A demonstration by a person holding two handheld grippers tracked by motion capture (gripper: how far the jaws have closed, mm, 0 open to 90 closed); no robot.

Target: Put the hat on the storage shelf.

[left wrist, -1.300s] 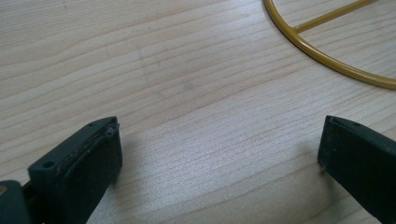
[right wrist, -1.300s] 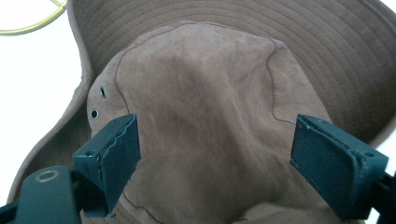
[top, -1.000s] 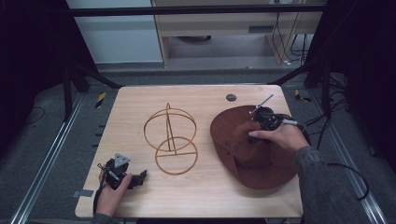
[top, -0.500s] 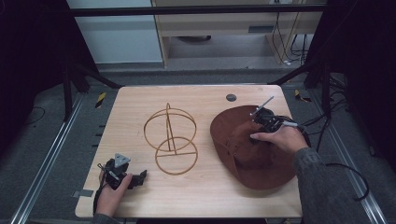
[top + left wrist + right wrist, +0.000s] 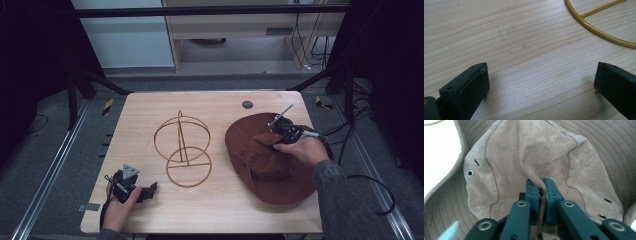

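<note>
Right gripper (image 5: 541, 182) jaws have just been closing, now pinching a crown fold of the brown hat (image 5: 270, 160) at the counter's (image 5: 220, 210) right; thin fold may slip if lifted; left gripper (image 5: 541, 82) jaws open, idle beside wire stand (image 5: 182, 150).

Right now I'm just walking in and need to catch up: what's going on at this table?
A person works with a gripper in each hand. The right gripper has just been closing and now pinches a fold of the brown hat's crown between its jaws; the hat lies at the table's right side. The left gripper rests open near the front left corner, nothing between its jaws. A gold wire stand sits untouched mid-table.
</note>
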